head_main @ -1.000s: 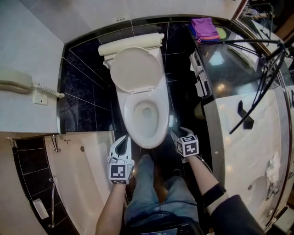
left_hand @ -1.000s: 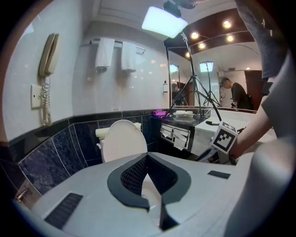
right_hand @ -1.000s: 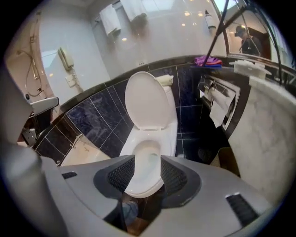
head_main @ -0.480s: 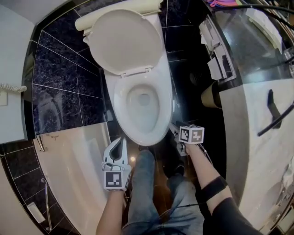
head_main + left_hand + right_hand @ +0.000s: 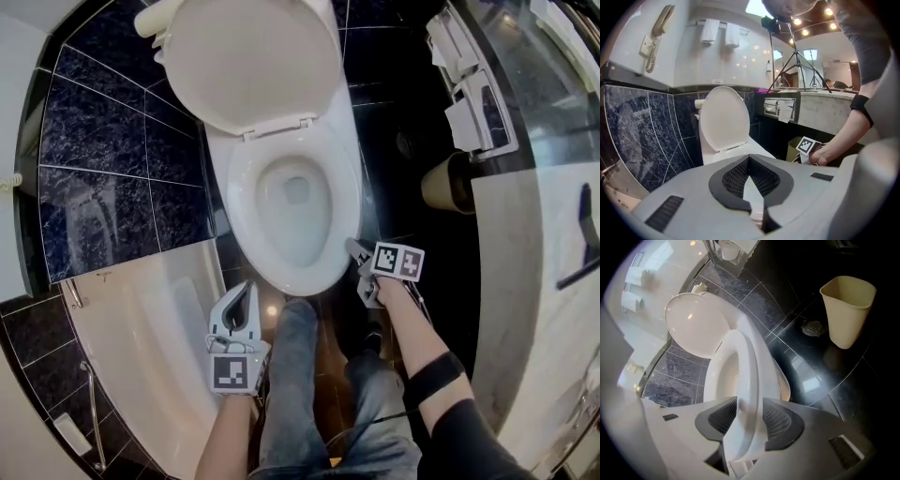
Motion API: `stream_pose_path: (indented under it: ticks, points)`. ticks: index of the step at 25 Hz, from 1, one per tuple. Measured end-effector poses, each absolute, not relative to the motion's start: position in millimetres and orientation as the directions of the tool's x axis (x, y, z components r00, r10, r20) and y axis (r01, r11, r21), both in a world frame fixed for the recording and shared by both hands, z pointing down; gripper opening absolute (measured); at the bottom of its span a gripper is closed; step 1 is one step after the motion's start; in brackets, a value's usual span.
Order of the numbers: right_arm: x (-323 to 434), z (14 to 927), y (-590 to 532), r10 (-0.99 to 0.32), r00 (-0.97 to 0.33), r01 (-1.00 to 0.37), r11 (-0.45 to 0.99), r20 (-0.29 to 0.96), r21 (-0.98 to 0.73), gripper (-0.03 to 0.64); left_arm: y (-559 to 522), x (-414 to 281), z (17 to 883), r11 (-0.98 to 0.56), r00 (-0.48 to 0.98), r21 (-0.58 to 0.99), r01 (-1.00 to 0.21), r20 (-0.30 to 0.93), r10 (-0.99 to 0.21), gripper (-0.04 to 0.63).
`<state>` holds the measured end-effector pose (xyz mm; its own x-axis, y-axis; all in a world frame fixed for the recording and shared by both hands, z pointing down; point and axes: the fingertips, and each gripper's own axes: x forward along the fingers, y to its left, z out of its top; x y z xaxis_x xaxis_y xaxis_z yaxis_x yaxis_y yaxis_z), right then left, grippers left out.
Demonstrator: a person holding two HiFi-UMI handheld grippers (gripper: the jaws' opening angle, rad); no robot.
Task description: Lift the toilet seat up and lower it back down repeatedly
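One raised lid [image 5: 253, 56] leans back; below it the toilet seat [image 5: 234, 216] lies at or just above the rim of the bowl [image 5: 298, 220], which of the two is unclear. Right gripper [image 5: 358, 255] clamps the seat's front edge. Left gripper [image 5: 246, 289], jaws together and empty, hangs beside the bowl. Judged: one lowering nearly complete, with further lifts remaining.

Beige waste bin [image 5: 847, 310] upright on glossy black floor [image 5: 843, 380], just beside a round floor drain [image 5: 813, 327]. Corded wall phone [image 5: 657, 35] high above dark marbled tiles [image 5: 637, 136]. Pale bathtub [image 5: 159, 347] lower left in head view. Tripod [image 5: 797, 61] rising behind the counter [image 5: 825, 112], paper dispensers [image 5: 780, 108] on its front.
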<state>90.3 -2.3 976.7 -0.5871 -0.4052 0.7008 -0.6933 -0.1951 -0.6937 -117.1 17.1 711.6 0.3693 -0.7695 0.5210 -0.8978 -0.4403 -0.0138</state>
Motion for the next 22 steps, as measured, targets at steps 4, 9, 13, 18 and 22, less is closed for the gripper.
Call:
stream_pose_path:
  ticks: [4,9,13,18,22]
  points:
    - [86.6,978.2,-3.4,-0.398,-0.59,-0.697,-0.189,0.702,-0.692,0.178,16.9,-123.5,718.0,-0.433,0.366,-0.006,-0.901,0.524,-0.769,-0.008]
    - [85.1,975.9,-5.8,-0.411,-0.597,-0.675,-0.206,0.689,-0.708,0.142,20.3,-129.1,730.2,-0.426,0.362,0.009,-0.905,0.543,-0.758,-0.008]
    - [85.9,975.4,-5.3,-0.415,-0.59,-0.673,-0.221,0.693,-0.706,0.138,23.8,-126.8,734.6,-0.423,0.366,0.023,-0.906,0.545,-0.754,-0.008]
    - [86.9,974.4,-4.6,-0.404,-0.586,-0.671,-0.245,0.703,-0.7,0.137,26.4,-124.1,738.2,-0.422,0.367,0.033,-0.906,0.555,-0.746,-0.008]
    - [86.9,964.8,-5.4,-0.4,-0.593,-0.665,-0.246,0.699,-0.705,0.133,31.2,-121.5,745.0,-0.443,0.374,0.022,-0.896,0.573,-0.729,-0.008]
